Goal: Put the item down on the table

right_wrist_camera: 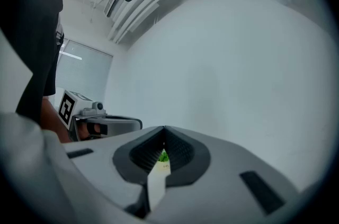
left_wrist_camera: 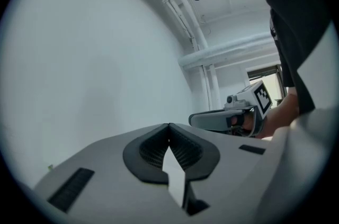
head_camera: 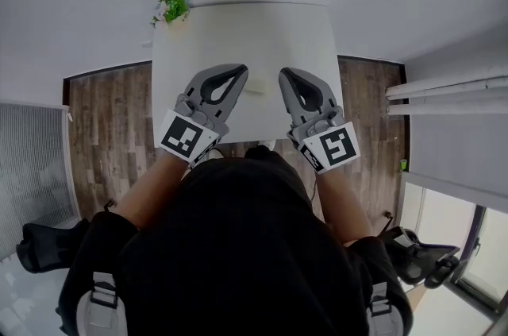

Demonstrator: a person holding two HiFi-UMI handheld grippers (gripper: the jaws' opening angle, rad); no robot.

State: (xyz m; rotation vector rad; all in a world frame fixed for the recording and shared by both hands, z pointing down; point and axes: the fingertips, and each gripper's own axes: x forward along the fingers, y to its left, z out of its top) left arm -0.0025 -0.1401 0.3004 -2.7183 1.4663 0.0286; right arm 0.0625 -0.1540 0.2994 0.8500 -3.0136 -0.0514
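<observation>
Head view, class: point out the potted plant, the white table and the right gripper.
potted plant [head_camera: 173, 5], head view, on its green leaves.
white table [head_camera: 238, 32], head view, on its bare top.
right gripper [head_camera: 284, 75], head view, at the tips of its shut jaws.

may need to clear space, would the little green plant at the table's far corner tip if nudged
Probably light: the plant looks small and leafy. It stands at the corner of the table, so a nudge could tip it or send it off.
</observation>
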